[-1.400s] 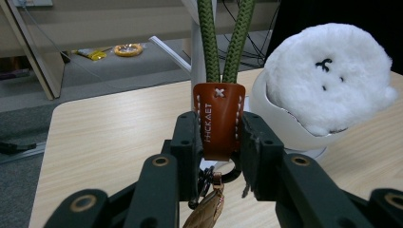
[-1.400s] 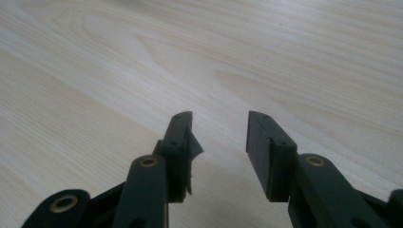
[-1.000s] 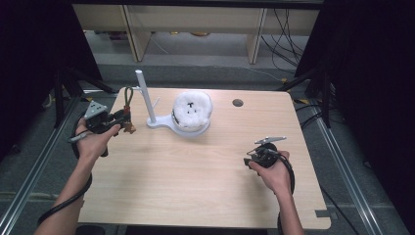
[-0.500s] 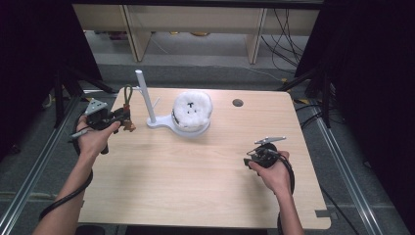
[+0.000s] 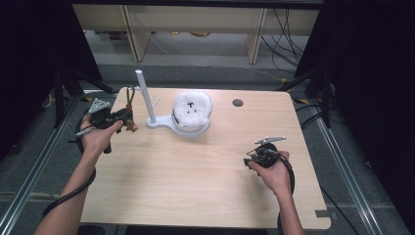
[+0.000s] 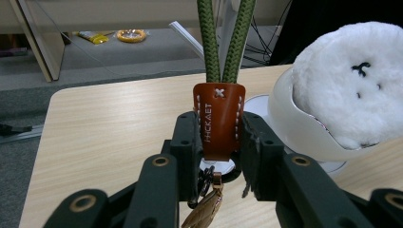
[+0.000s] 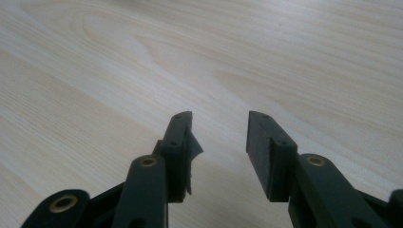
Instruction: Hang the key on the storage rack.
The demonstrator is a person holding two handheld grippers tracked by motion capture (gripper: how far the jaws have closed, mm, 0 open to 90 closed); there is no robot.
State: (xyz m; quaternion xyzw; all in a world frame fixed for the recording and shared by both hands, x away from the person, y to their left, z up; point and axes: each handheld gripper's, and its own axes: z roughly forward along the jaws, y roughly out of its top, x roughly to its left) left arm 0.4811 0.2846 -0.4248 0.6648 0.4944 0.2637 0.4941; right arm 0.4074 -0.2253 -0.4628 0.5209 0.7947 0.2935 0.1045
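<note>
Pinching a brown leather tab (image 6: 219,119) — green cord loop (image 6: 225,40) above — left claw (image 6: 218,142); right claw (image 7: 219,142) spread.

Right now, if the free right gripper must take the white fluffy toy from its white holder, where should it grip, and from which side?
Probably the fluffy toy's exposed upper half, from above: the white holder cups its underside. The right gripper is open over bare table; the left gripper holds the keychain strap.

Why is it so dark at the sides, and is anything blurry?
High view: black areas flank the lit table. Left gripper view: the leather tag is sharp, the floor behind soft. Right gripper view: the jaws look slightly blurred, the wood grain clearer.
</note>
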